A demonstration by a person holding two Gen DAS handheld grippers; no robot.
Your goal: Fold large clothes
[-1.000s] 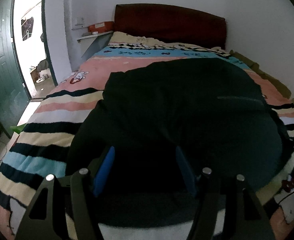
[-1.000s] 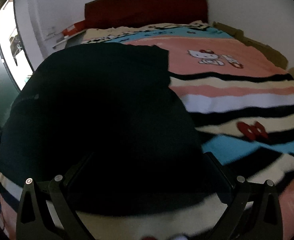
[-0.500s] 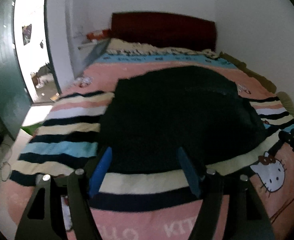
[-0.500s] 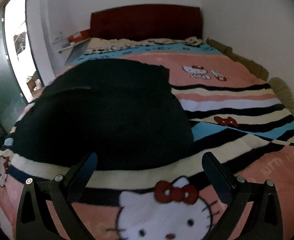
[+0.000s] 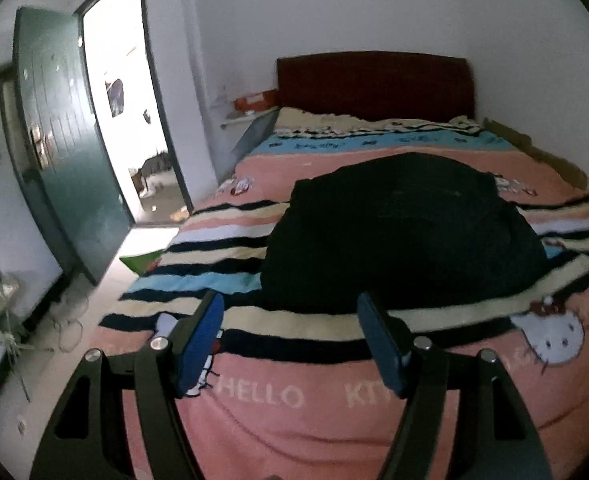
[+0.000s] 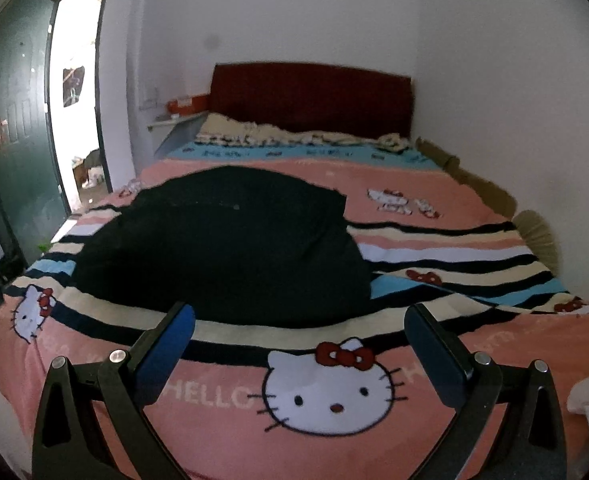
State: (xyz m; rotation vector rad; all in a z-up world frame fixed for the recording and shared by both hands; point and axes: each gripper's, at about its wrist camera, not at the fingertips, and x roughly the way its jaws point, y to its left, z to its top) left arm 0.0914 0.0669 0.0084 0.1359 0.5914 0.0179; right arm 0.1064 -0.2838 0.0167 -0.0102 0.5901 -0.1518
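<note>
I see green door (image 5: pixel 66 160) far left, striped blanket (image 5: pixel 278 392) below both tools. My left gripper (image 5: pixel 290 340) gapes wide, jaws just widened, nothing between. Black garment (image 5: pixel 398 236) lies folded mid-bed, ahead of both, long axis running toward headboard (image 5: pixel 374 84). My right gripper (image 6: pixel 300 354) spread wide, empty. Neither hand clearly nearer, I judge.

White walls (image 5: pixel 374 8), dark red headboard (image 5: pixel 374 84) (green door (image 5: pixel 66 152) open).
</note>
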